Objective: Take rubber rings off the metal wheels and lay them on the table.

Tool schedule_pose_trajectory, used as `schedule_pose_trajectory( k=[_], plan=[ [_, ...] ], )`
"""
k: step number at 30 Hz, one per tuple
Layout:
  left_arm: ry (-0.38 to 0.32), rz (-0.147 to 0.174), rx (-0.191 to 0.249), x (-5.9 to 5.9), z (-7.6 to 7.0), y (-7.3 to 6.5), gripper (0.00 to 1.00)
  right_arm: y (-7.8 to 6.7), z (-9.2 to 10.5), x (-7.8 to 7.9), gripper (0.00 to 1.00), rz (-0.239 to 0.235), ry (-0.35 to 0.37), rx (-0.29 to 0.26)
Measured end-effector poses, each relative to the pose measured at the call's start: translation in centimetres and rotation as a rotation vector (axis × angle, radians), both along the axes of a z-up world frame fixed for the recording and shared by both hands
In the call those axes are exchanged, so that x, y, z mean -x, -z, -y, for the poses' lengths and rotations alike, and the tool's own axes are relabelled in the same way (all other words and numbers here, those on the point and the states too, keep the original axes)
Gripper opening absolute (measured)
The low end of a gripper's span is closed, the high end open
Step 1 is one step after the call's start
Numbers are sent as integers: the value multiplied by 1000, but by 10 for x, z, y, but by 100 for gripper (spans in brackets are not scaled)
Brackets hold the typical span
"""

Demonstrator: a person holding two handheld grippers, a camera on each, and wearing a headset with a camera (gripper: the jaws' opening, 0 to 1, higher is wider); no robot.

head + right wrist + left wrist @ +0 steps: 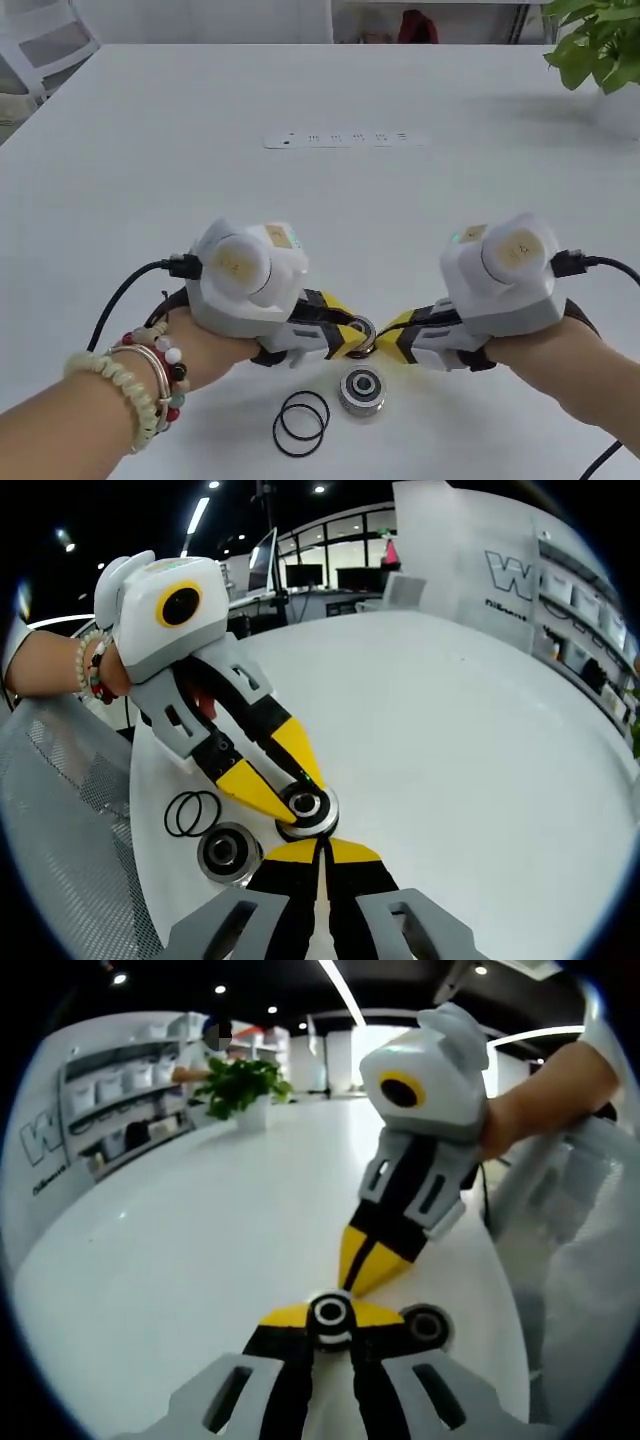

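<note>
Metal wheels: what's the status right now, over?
Left gripper clamps one metal wheel. Right gripper shut, tips at its rim. Second wheel and two rubber rings lie on table. Nothing blocking.

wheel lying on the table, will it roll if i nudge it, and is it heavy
The wheel lies flat on its face, so a nudge would probably slide it, not roll it. It looks like solid metal, so likely heavy for its size. Its shiny rim may be slippery between jaws.

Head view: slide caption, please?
Left gripper and right gripper meet at a metal wheel; a second wheel and two rubber rings lie on the table.
</note>
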State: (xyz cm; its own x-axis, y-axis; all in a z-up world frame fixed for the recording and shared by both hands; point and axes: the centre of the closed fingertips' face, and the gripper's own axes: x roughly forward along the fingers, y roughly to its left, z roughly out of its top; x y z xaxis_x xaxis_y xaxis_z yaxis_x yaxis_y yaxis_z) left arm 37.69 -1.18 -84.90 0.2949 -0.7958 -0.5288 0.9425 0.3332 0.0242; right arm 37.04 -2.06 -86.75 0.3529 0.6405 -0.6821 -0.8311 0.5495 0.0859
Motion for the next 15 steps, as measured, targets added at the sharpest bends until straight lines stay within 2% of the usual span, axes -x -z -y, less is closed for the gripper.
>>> schedule_pose_trajectory(
  k=[3, 6, 9, 10, 15],
  plan=[
    [6, 6, -3, 1, 1, 0, 15, 0, 2, -1, 0, -19, 18, -9],
    [9, 6, -2, 2, 1, 0, 15, 0, 3, -2, 0, -66, 67, -32],
    [12, 7, -2, 2, 1, 0, 15, -2, 4, -3, 0, -128, 133, -80],
    [14, 9, -3, 2, 1, 0, 15, -3, 5, -2, 0, -164, 165, -106],
    [15, 11, 1, 3, 0, 0, 14, -9, 5, -4, 0, -256, 260, -227]
  ],
)
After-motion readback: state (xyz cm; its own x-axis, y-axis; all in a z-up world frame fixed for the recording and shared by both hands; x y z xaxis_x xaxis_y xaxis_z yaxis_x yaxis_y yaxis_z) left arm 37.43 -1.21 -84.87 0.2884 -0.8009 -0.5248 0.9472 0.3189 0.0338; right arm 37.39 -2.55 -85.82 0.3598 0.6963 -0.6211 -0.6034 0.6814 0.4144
